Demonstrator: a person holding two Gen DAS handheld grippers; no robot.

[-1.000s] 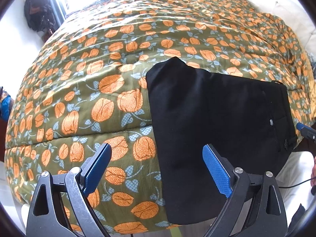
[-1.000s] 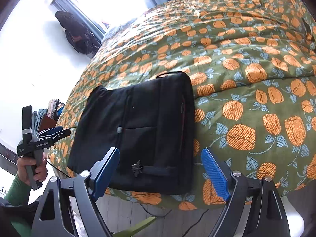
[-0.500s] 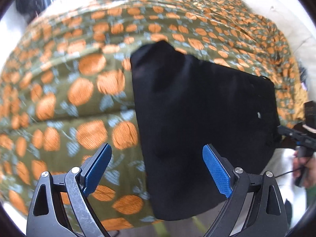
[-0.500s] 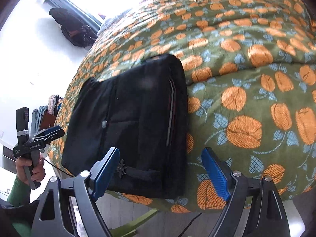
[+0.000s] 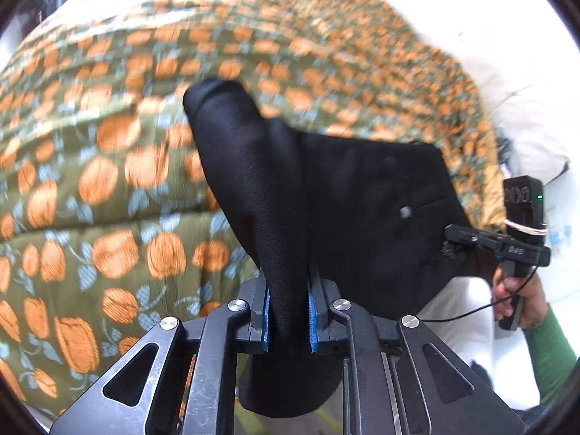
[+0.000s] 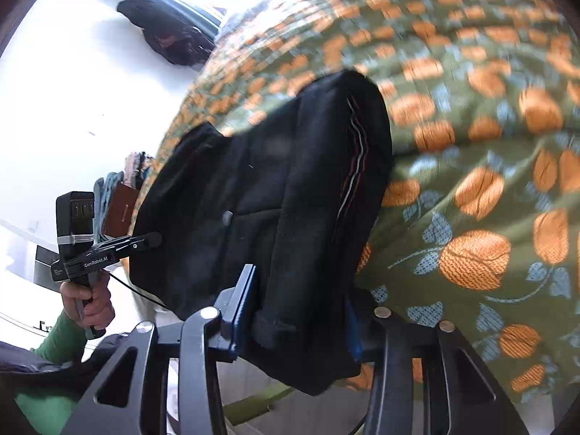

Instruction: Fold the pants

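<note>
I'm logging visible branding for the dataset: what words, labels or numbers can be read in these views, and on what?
"GenRobot.AI": white print on the side of the left tool, seen from the right wrist view.
A smaller white mark below it on the same body: too small to read.
White print on the right tool in the left wrist view: too blurred to read.
Black pants: no readable label.

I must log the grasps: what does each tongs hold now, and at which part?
Both hold the black pants. The left tongs pinch a fold at the near edge; the right tongs clamp the thick near edge at the waistband end.
</note>
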